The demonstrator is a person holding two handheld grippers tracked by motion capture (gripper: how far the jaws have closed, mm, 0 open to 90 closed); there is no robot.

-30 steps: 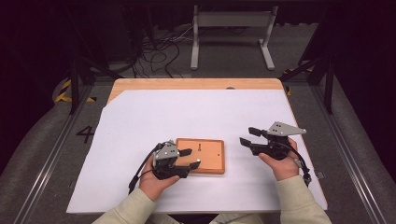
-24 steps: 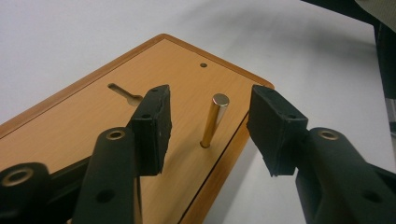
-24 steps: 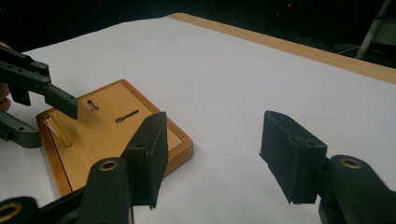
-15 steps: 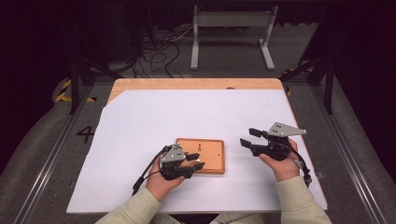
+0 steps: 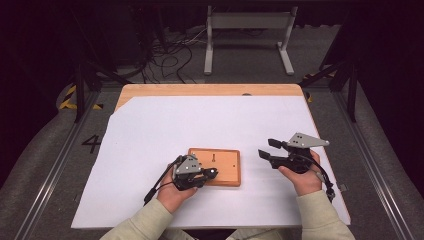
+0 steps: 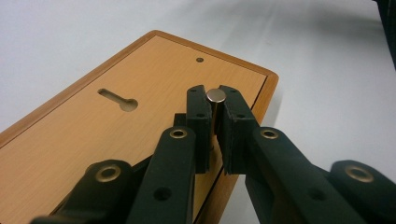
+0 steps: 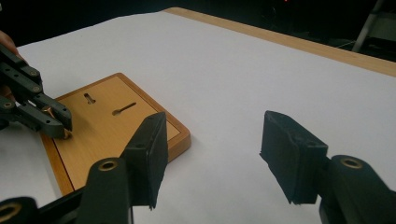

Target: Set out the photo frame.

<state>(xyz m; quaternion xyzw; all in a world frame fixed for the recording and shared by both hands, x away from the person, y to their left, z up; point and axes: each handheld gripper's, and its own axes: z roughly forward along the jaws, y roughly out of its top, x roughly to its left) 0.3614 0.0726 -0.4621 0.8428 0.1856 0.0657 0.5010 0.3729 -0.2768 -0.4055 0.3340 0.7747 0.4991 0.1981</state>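
left claw (image 6: pixel 215 122): just closed, pinching short metal pin (image 6: pixel 215 96), probably upright | wooden board (image 6: pixel 116 135): 1 keyhole slot | right claw (image 7: pixel 219 154): spread, empty

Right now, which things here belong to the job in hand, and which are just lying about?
In the job:
- metal pin, clamped upright in the left gripper, whose jaws have just closed on it
- wooden board under it, with a keyhole slot

Lying about or idle:
- right gripper, open, off the board
- white sheet
- cables on the floor
- metal stand
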